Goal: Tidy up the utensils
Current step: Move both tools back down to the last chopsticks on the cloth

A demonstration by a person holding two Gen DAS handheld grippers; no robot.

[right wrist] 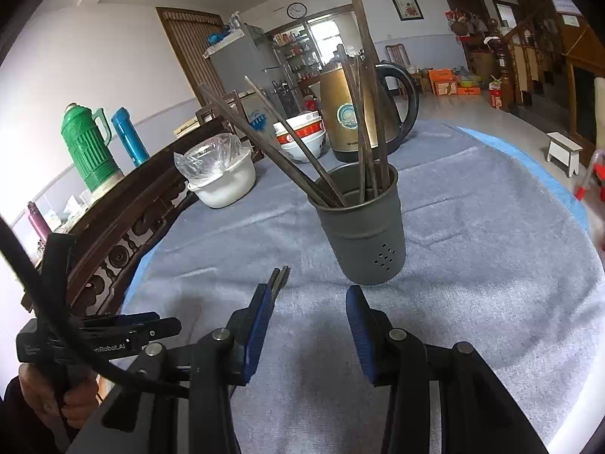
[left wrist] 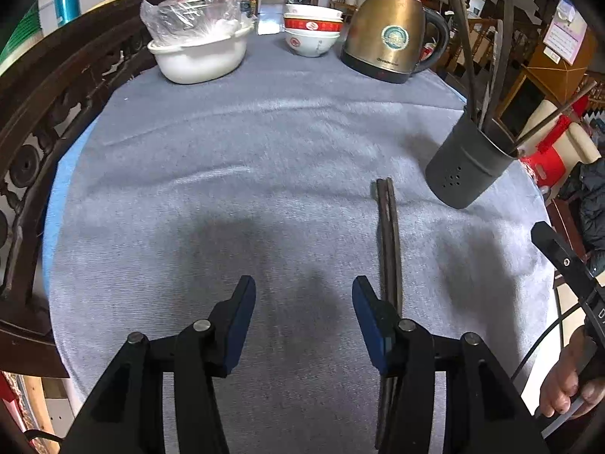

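Observation:
A pair of dark wooden chopsticks (left wrist: 389,242) lies on the grey-blue cloth, pointing away from me. My left gripper (left wrist: 304,282) hovers low over the cloth, open, with nothing between its blue pads. The chopsticks run just outside and under its right finger (left wrist: 372,317). A dark grey utensil holder (left wrist: 465,166) with several chopsticks in it stands to the right. In the right wrist view that holder (right wrist: 363,234) is straight ahead. My right gripper (right wrist: 308,289) is open and empty in front of it. The chopsticks' ends (right wrist: 280,276) peek out past its left finger.
At the far end of the cloth stand a brass kettle (left wrist: 393,34), stacked red-and-white bowls (left wrist: 312,30) and a white basin (left wrist: 200,56) holding a bagged container. A carved dark wooden rail (left wrist: 49,113) runs along the left. A hand (right wrist: 49,401) holds the other gripper's handle.

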